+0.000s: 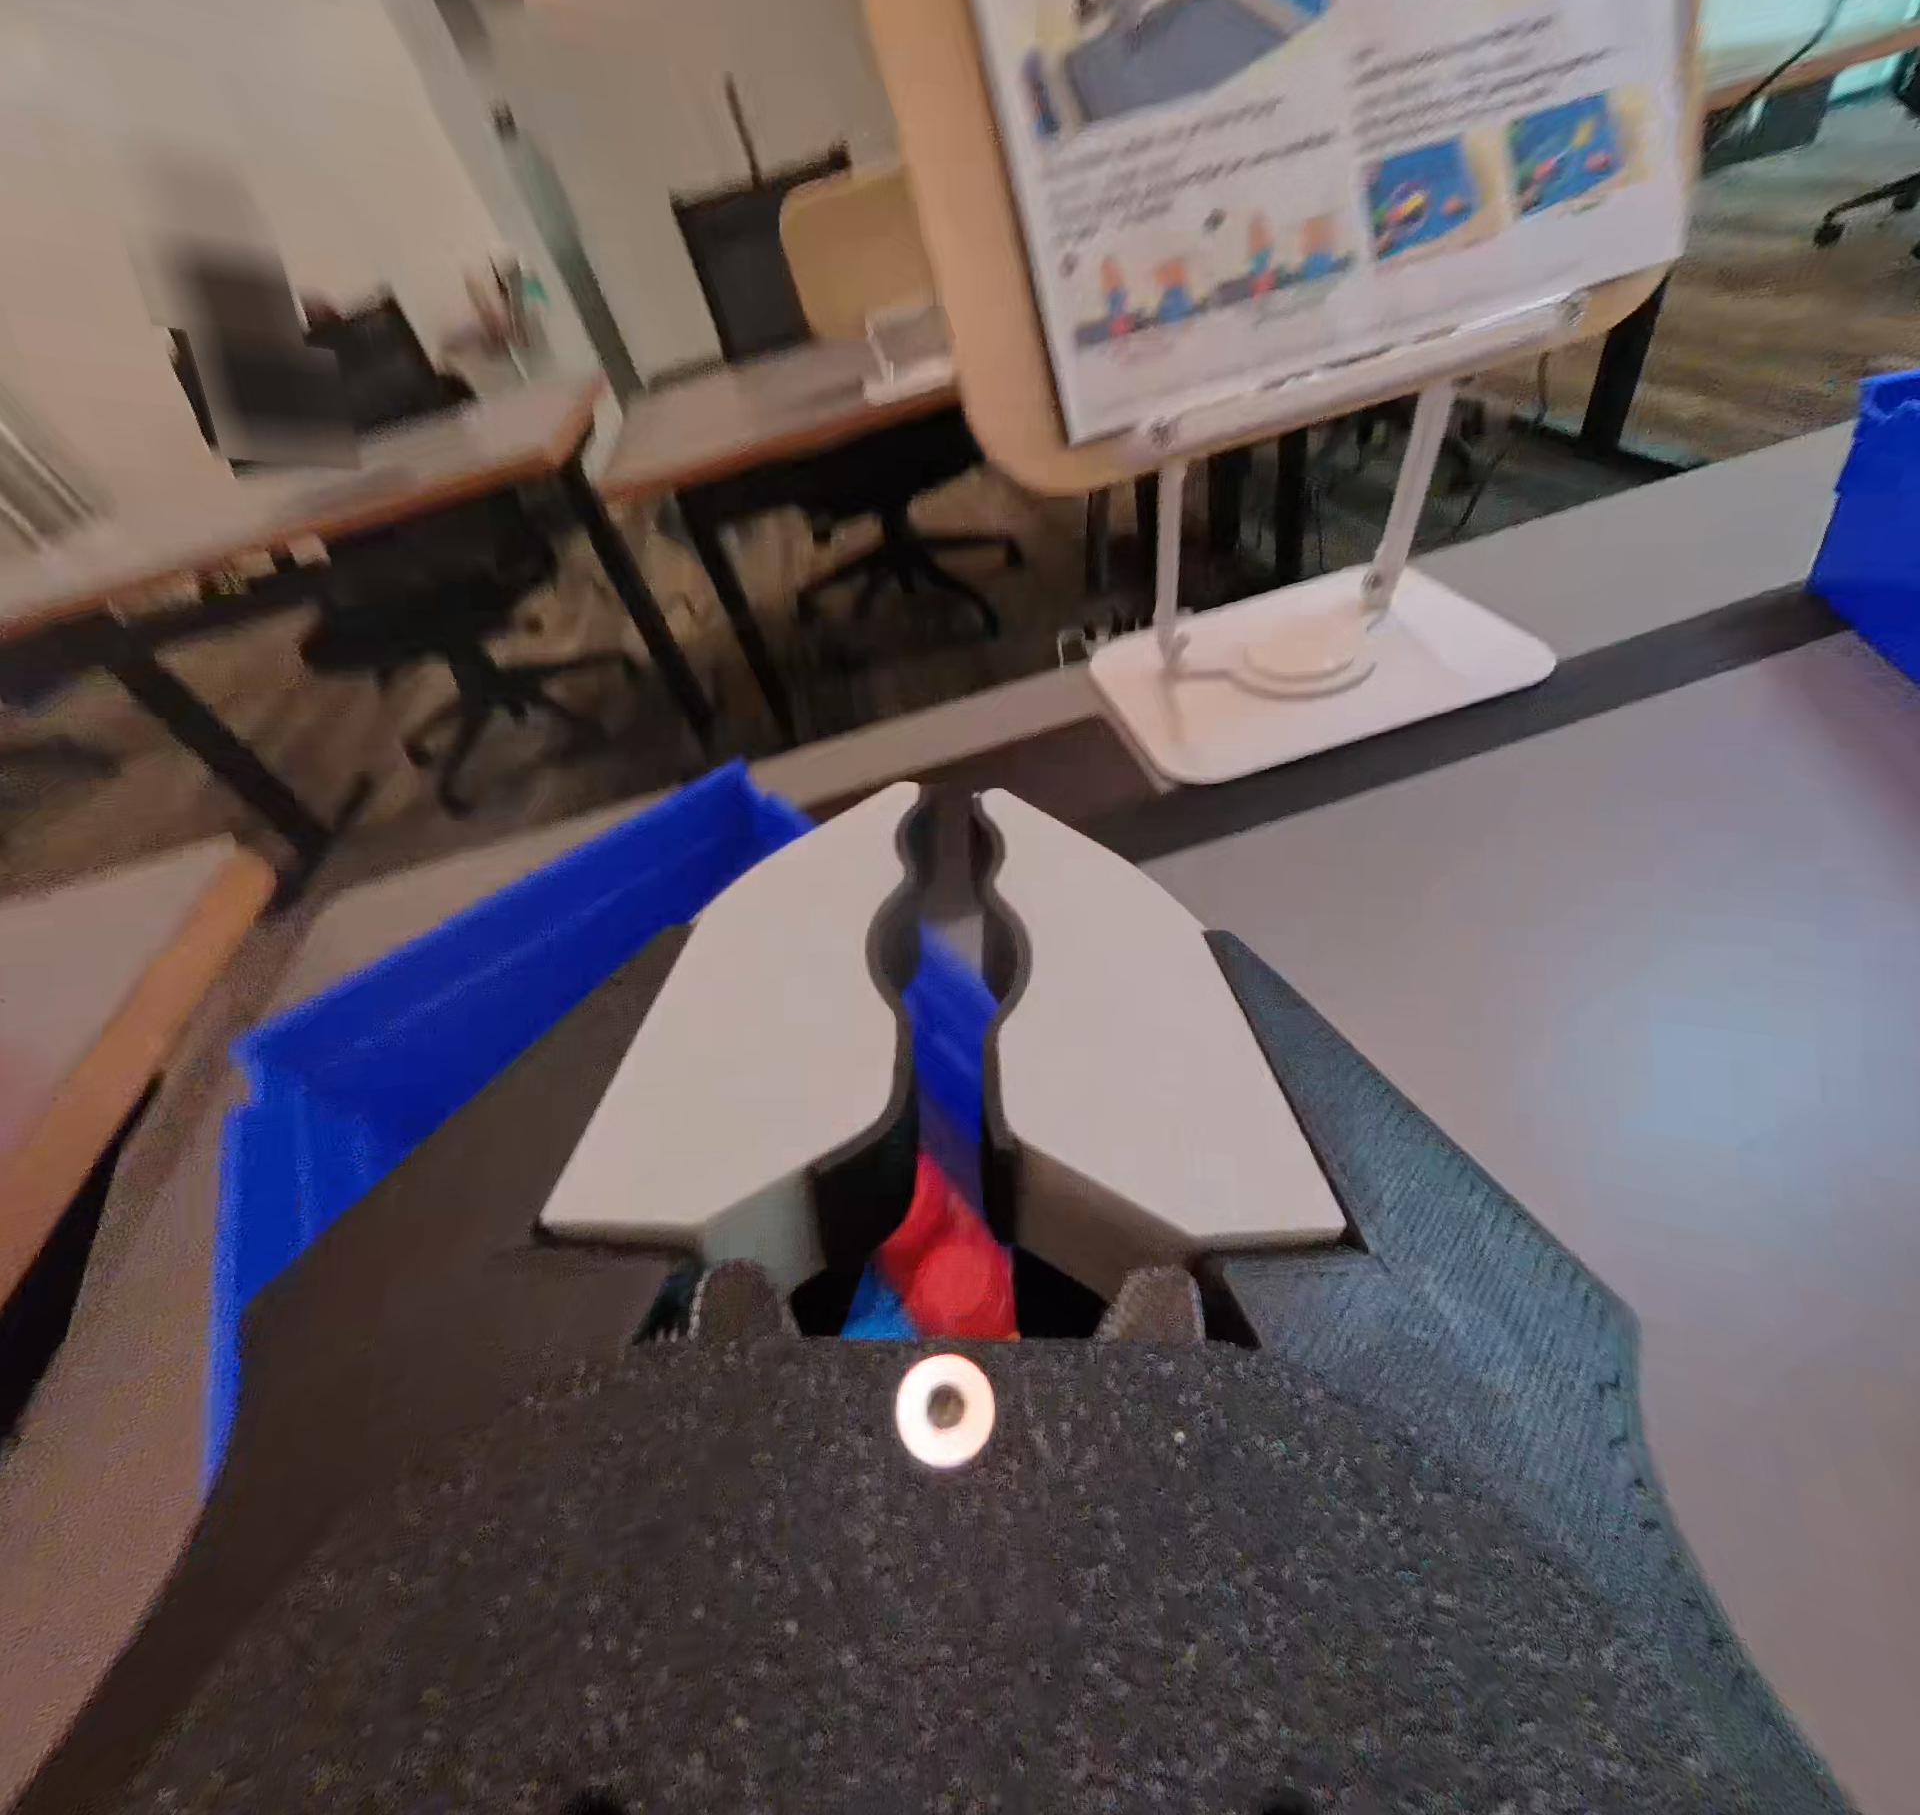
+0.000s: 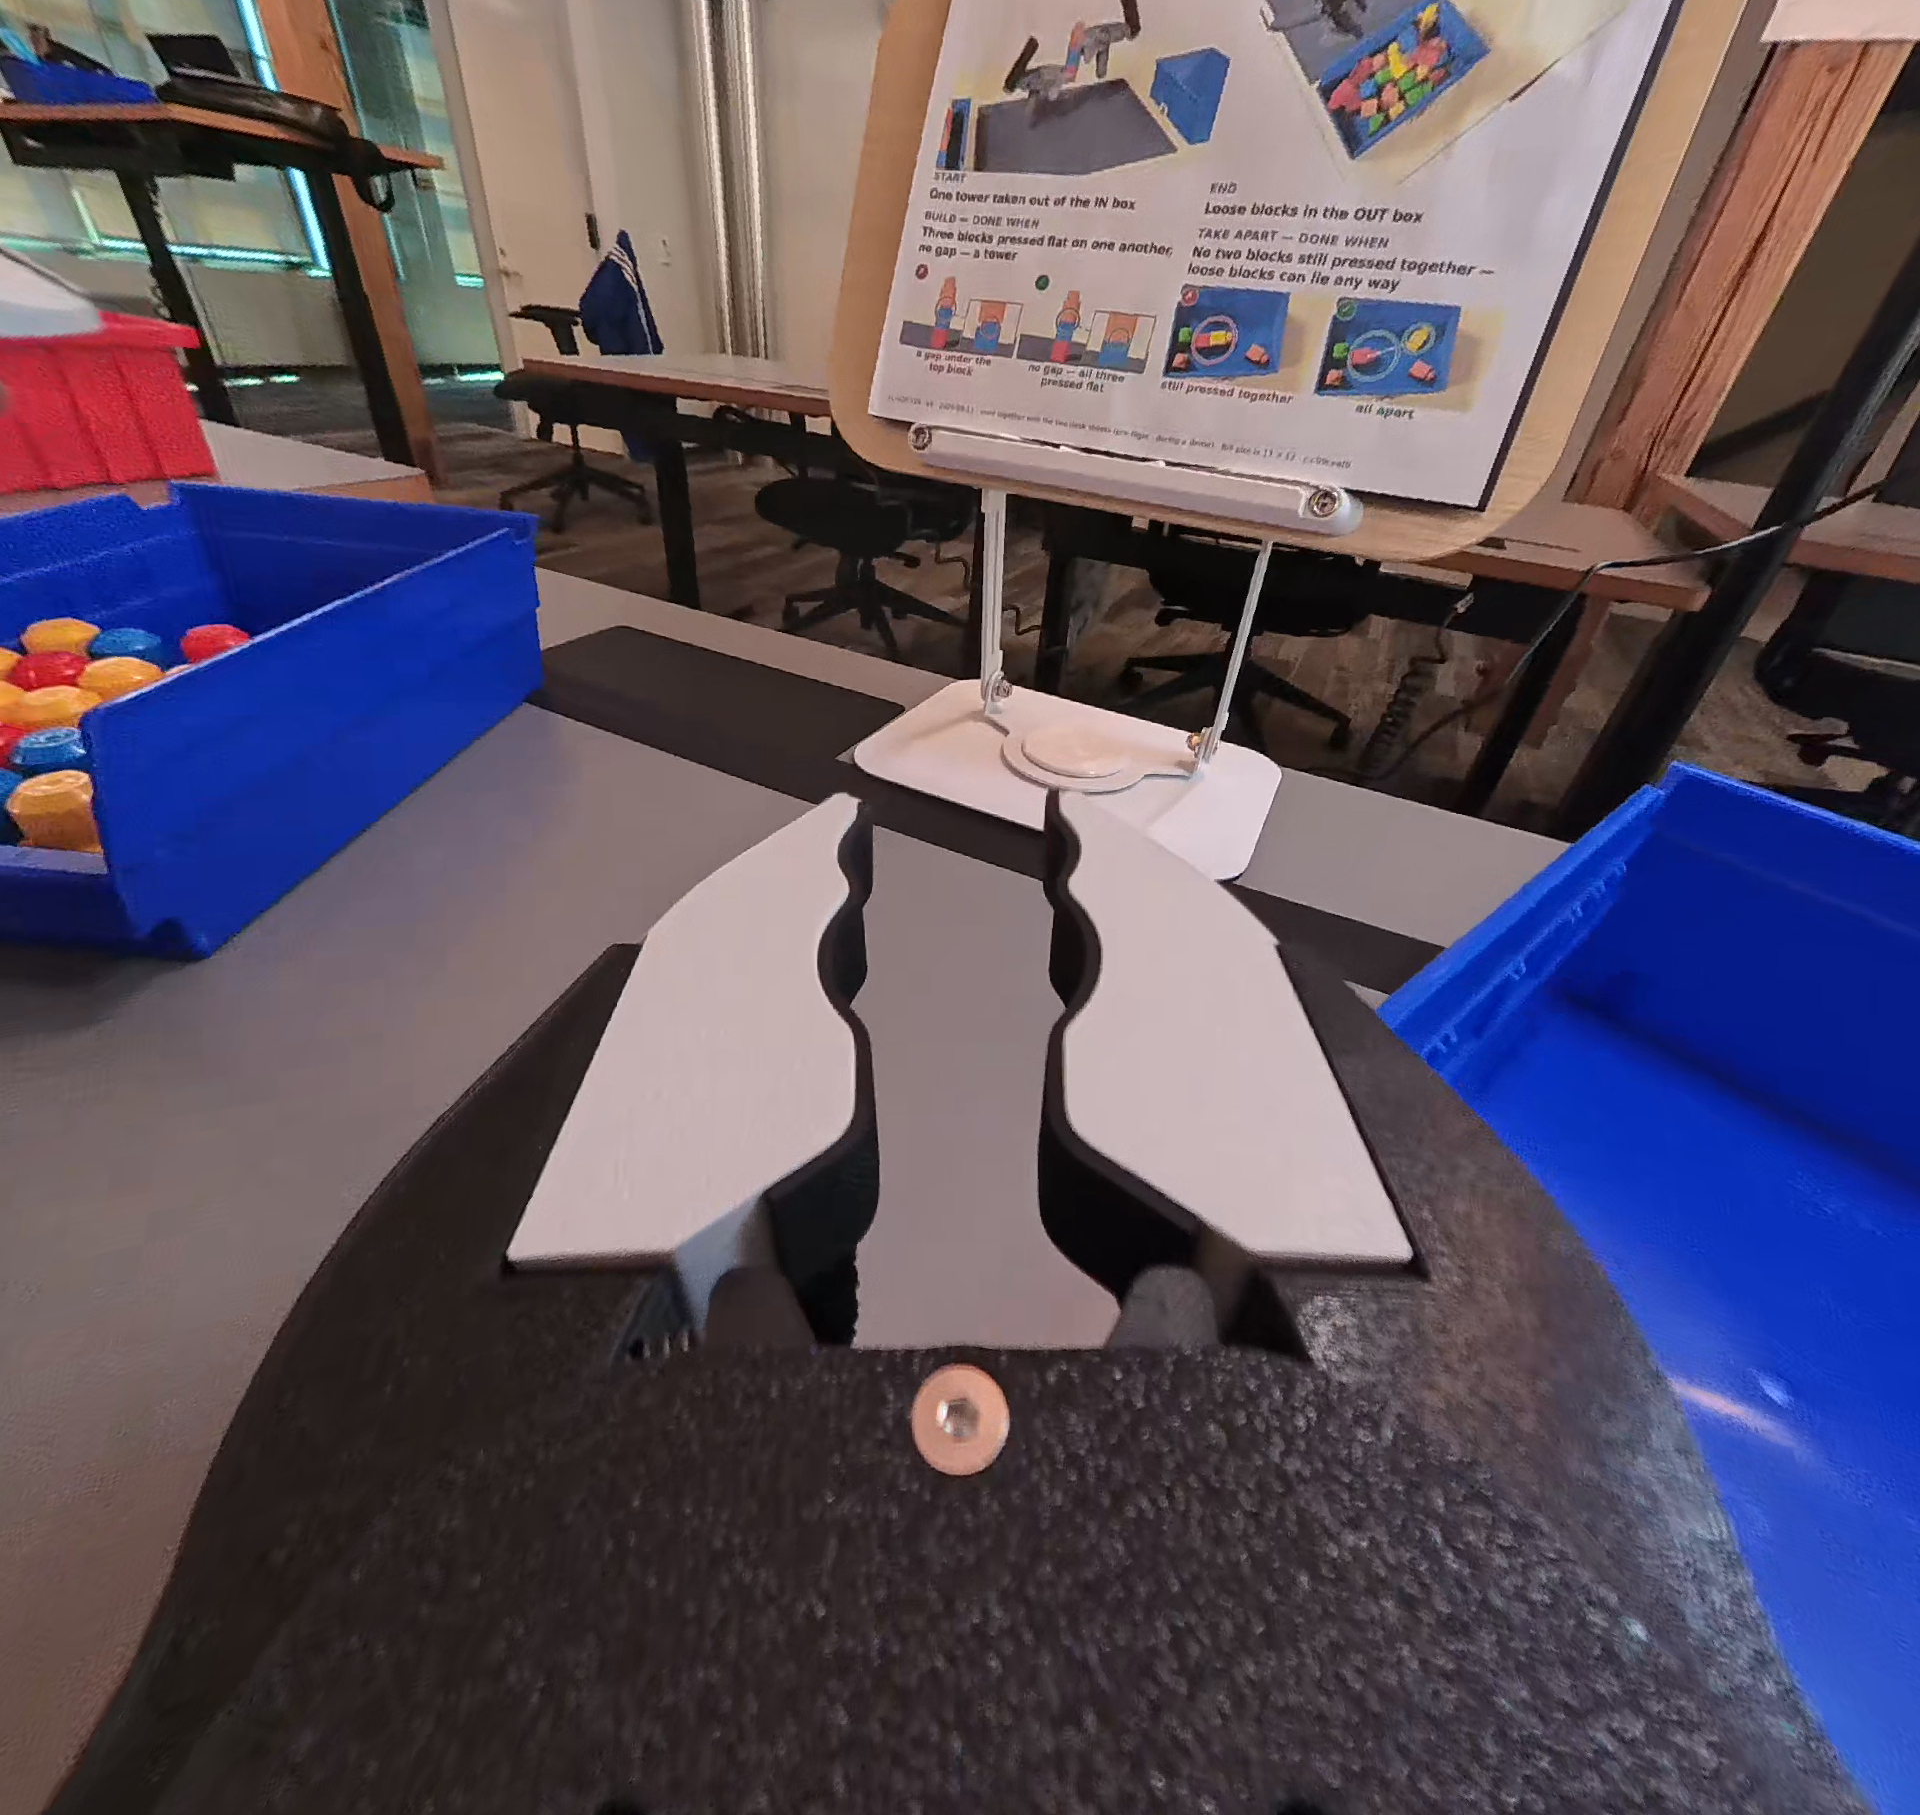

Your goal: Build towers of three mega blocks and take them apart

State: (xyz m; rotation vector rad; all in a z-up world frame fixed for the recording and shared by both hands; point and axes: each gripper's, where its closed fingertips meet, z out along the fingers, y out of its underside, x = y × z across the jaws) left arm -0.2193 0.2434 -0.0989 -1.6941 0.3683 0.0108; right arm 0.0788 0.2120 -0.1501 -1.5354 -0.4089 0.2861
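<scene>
- Office desks and chairs fill the background behind a grey table (image 2: 312,986) with a dark mat.
- Left gripper (image 1: 948,809): jaws nearly together, nothing clamped; through their gap show a red block (image 1: 951,1256) and blue ones, in the blue bin (image 1: 436,1017) at lower left.
- Right gripper (image 2: 956,815): jaws apart, empty, above the mat.
- Right wrist view: left bin (image 2: 312,726) holds mega blocks (image 2: 62,695); right bin (image 2: 1714,1090) at the right edge.
- Instruction sheet on a white stand (image 2: 1081,757), top centre.

Blue bins (image 2: 312,685), red-yellow-blue blocks (image 2: 62,695).
</scene>
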